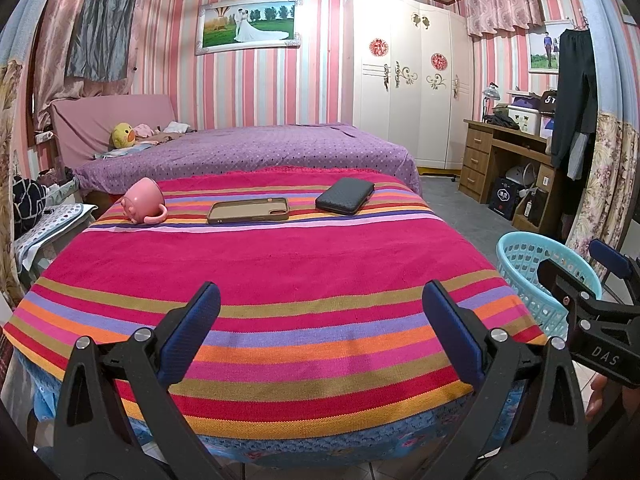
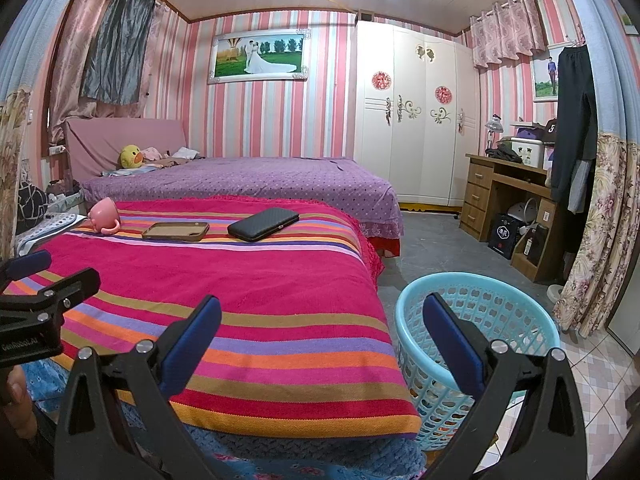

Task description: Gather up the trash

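Both claws wide and empty, no trash in sight on the striped cloth

Left gripper [image 1: 320, 332] and right gripper [image 2: 322, 344] hover over the near edge, blue basket [image 2: 404, 320] on the floor just right of the table. I'd scan first; only a pink mug [image 1: 143, 200], phone case [image 1: 248, 210] and black wallet [image 1: 345, 195] at the far end, none looks like rubbish

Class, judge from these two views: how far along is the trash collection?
Done: no loose trash shows on the striped cloth; only the pink mug, phone case and black wallet lie there. In hand: nothing; left gripper and right gripper are open. Left: unclear; the blue basket's contents are hard to tell.
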